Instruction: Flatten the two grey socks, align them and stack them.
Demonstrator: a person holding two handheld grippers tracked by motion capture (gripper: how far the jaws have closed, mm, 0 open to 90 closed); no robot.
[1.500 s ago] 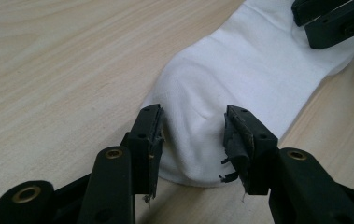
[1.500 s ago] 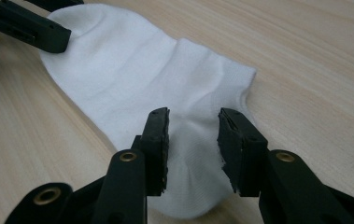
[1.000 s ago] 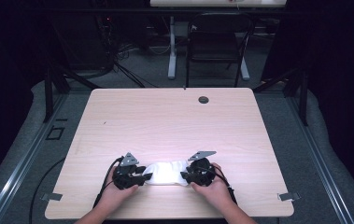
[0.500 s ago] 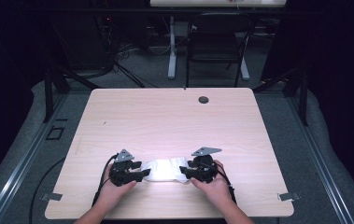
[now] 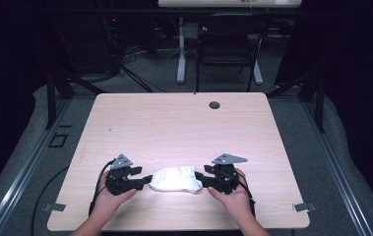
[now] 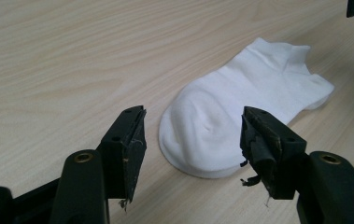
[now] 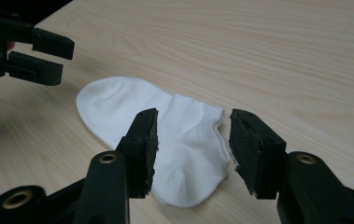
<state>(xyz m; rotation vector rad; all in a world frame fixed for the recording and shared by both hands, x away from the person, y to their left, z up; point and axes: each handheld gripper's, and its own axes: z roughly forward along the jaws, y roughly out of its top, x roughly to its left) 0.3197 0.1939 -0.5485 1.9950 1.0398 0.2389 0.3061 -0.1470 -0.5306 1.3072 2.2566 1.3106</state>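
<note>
both sets of jaws have just been opening. the left gripper and right gripper now stand apart, lifted off the sock, with nothing clamped; compared with a second ago, they sit slightly wider at its two ends. judgement: the sock has been released and laid out. it lies flat near the table's front edge: white, soft knit, ribbed cuff, rounded toe. beyond it, pale wood-grain laminate, with a dark grommet by the far edge.

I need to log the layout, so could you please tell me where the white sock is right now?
In the high view, the white sock lies flat near the table's front edge, between the left claw and the right claw, both open.
</note>
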